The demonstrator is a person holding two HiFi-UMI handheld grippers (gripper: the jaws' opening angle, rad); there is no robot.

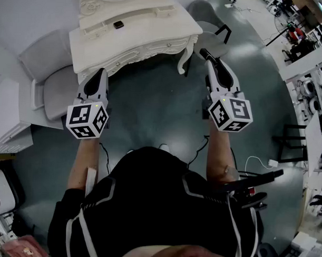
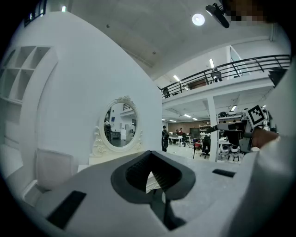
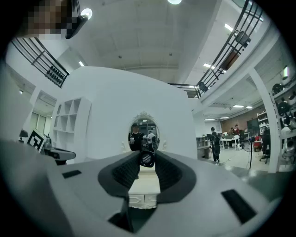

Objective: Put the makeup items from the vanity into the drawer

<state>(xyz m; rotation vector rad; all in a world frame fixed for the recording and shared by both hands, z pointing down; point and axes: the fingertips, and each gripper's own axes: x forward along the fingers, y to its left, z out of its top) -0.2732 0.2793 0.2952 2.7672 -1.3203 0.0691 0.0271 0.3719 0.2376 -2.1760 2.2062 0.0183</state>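
Overhead — others facing vanity [image 1: 148, 30]

**Staged bedroom corner inside a large laboratory hall.** In the head view, a carved white vanity [image 1: 154, 27] is set at 12 o'clock on a bare grey-green industrial floor [image 1: 151, 109]. A grey upholstered chair [image 1: 54, 87] is placed at 10 o'clock. Loose cables [image 1: 270, 164] are seen at 4 o'clock and racks of equipment [image 1: 316, 99] at 3 o'clock. In the left gripper view, an oval mirror [image 2: 121, 124] is backed by a free-standing white partition [image 2: 83, 92]. Beyond its edge, a railed mezzanine [image 2: 222, 71] is seen at 2 o'clock, a ceiling lamp [image 2: 198, 19] at 1 o'clock and occupied work desks [image 2: 180, 138] at 3 o'clock. In the right gripper view, a white shelf unit [image 3: 69, 118] is seen at 9 o'clock.
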